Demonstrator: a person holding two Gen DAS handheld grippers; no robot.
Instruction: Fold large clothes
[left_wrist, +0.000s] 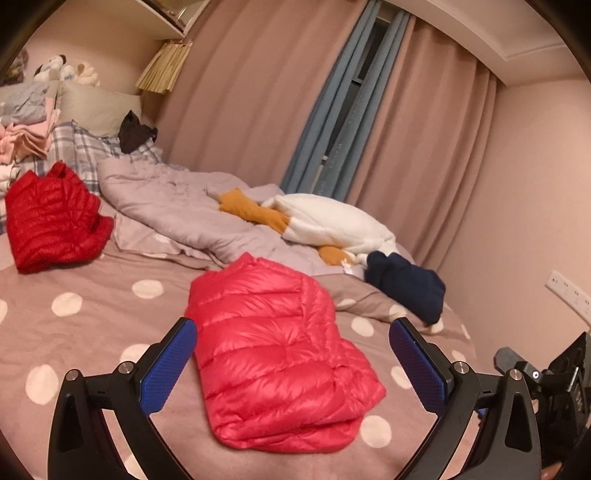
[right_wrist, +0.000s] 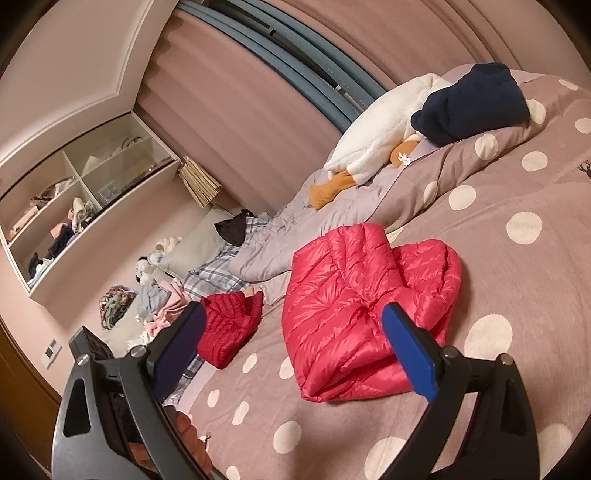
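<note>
A bright pink-red puffer jacket (left_wrist: 280, 350) lies folded on the polka-dot bedspread (left_wrist: 74, 332), between and just beyond my left gripper's (left_wrist: 293, 332) open blue-padded fingers. In the right wrist view the same jacket (right_wrist: 362, 306) lies ahead of my right gripper (right_wrist: 295, 321), which is open and empty above the bed. A darker red puffer jacket (left_wrist: 51, 225) lies folded further left near the pillows; it also shows in the right wrist view (right_wrist: 229, 328).
A grey duvet (left_wrist: 177, 206), a white and orange plush (left_wrist: 332, 221) and a navy garment (left_wrist: 406, 284) lie along the curtain side. Folded clothes (left_wrist: 26, 136) and plaid pillows (left_wrist: 85, 147) are at the headboard. A wall shelf (right_wrist: 74, 206) hangs above.
</note>
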